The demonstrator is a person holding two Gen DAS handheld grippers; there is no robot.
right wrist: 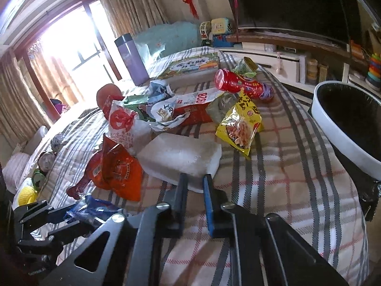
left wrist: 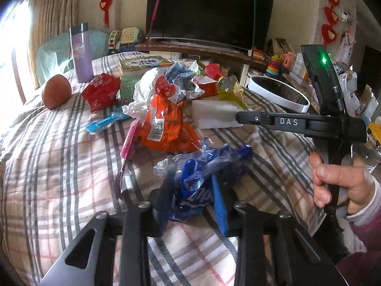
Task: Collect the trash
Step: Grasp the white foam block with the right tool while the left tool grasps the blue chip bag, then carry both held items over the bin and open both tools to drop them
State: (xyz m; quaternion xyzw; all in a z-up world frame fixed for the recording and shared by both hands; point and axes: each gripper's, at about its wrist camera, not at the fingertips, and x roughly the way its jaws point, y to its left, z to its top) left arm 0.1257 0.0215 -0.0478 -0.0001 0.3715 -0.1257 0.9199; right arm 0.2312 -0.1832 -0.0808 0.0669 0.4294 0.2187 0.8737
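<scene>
A crumpled blue plastic wrapper (left wrist: 197, 183) lies on the plaid tablecloth (left wrist: 59, 166) with my left gripper (left wrist: 193, 195) shut on it; the same wrapper (right wrist: 88, 209) shows at the lower left of the right wrist view. A white foam block (right wrist: 181, 157) rests mid-table. My right gripper (right wrist: 195, 188) is closed narrowly on its near corner, and from the side its tip (left wrist: 238, 116) meets the block (left wrist: 214, 114). More trash is heaped behind: an orange wrapper (left wrist: 166, 124), a yellow noodle packet (right wrist: 238, 124) and a red bottle (right wrist: 238, 83).
A white-rimmed bin with a black liner (right wrist: 345, 119) stands off the table's right edge. A purple tumbler (left wrist: 82, 52), a brown round object (left wrist: 56, 91), a book (left wrist: 142, 64) and a pink stick (left wrist: 128, 140) are on the table. A hand (left wrist: 343, 183) holds the right gripper's handle.
</scene>
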